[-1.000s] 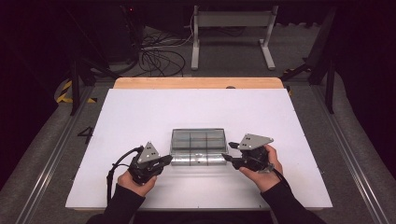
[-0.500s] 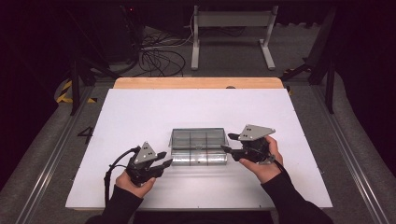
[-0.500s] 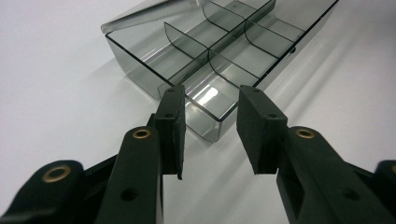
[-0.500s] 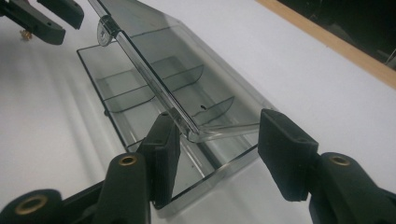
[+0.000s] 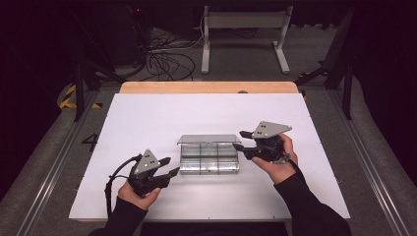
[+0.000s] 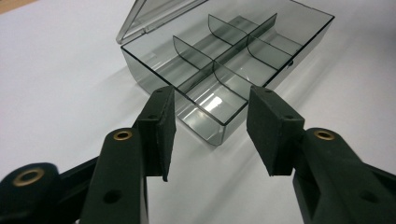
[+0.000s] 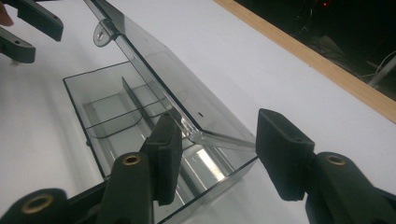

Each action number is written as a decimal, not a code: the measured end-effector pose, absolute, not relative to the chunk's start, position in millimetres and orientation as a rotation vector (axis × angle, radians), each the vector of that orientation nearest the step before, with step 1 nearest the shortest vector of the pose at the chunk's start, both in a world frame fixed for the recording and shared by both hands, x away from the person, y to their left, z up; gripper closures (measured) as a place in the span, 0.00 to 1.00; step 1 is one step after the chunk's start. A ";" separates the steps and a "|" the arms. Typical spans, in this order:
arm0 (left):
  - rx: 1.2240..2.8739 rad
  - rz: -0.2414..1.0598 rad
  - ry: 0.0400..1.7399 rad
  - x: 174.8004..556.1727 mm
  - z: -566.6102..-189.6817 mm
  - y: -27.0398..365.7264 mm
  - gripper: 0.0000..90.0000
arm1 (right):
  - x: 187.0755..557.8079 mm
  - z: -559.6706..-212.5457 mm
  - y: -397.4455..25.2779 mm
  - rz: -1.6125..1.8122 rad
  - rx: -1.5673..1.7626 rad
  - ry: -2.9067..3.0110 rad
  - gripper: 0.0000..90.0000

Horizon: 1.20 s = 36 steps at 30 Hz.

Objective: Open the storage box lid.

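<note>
A clear plastic compartment box [image 5: 209, 162] sits mid-table on the white sheet, with its lid [image 5: 208, 139] tilted up partway. In the left gripper view the box [image 6: 224, 70] shows several divided cells, all bare. My left gripper [image 5: 169, 167] is open just off the box's near-left corner, with nothing between its pads [image 6: 210, 133]. My right gripper [image 5: 238, 140] is open at the box's right end. In the right gripper view the raised lid's corner [image 7: 201, 133] lies between the spread jaws of that gripper [image 7: 217, 154], close to its left pad [image 7: 168, 154].
The white sheet [image 5: 147, 118] covers the table, and a wooden edge [image 5: 209, 87] runs along the far side. Cables and a metal stand [image 5: 243, 29] lie on the floor beyond. My left gripper [image 7: 23, 28] is at the top left of the right gripper view.
The lid has gone from flat to tilted up. My right gripper rose and shifted toward the far right of the box. My left gripper drew back slightly from the box's left end.
</note>
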<state>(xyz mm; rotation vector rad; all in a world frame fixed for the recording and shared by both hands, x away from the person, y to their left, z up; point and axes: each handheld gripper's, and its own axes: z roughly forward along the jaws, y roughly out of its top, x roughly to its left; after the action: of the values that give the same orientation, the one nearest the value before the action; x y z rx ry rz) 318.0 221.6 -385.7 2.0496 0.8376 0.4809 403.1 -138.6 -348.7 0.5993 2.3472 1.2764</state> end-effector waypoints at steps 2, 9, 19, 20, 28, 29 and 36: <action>2.043 0.488 0.840 317.2 -384.9 222.2 0.56 | 405.6 -347.6 -138.0 1.280 0.598 2.343 0.61; 2.038 0.489 0.844 315.5 -384.1 224.1 0.55 | 412.3 -343.4 -136.8 1.281 0.597 2.327 0.65; 2.042 0.493 0.847 317.2 -385.2 224.7 0.54 | 422.7 -342.0 -135.0 1.290 0.613 2.317 0.69; 2.041 0.497 0.845 317.0 -385.3 224.2 0.53 | 424.0 -341.7 -134.8 1.293 0.616 2.314 0.70; 2.050 0.489 0.840 317.1 -386.5 222.4 0.53 | 434.5 -342.6 -133.6 1.282 0.673 2.297 0.76; 2.052 0.489 0.840 317.2 -386.6 222.4 0.53 | 435.4 -343.2 -132.9 1.281 0.672 2.297 0.76; 2.057 0.485 0.839 317.8 -387.6 221.2 0.53 | 445.0 -346.0 -130.8 1.296 0.693 2.270 0.79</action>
<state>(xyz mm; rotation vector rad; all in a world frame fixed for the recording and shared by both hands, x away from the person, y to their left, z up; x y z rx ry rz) 317.8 221.2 -387.6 2.0566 0.8386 0.4845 445.0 -130.8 -346.0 0.6932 2.2699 1.2955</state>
